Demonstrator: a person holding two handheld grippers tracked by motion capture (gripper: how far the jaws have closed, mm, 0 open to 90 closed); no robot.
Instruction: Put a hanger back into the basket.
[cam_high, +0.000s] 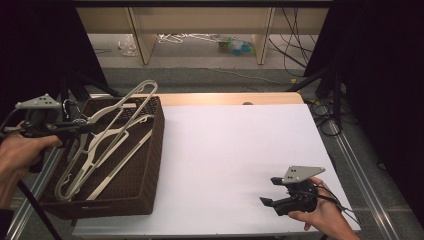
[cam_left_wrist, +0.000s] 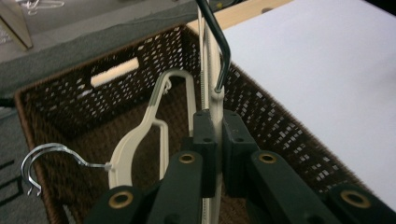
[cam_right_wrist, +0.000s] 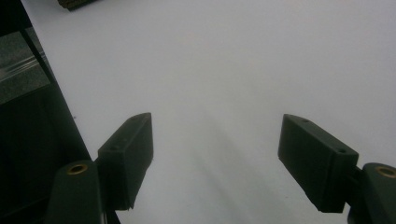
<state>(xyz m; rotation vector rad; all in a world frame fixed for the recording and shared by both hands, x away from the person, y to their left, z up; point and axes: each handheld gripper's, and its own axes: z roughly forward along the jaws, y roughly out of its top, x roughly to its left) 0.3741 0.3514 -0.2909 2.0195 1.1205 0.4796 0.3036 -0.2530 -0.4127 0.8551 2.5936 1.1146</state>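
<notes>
our left gripper (cam_left_wrist: 214, 154) pinches the cream hanger (cam_left_wrist: 212, 100) tight between its fingers. it looks light, stiff and a bit slippery. our right gripper (cam_right_wrist: 217, 154) is wide open.

Dim, soft overhead light; dark at 9 and 3 o'clock. White table (cam_high: 235, 155) glows palely, faint shadows. Close jaws blur in both gripper views.

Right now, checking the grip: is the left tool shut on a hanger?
Shut: the left tool pinches a cream hanger above the basket.
</notes>
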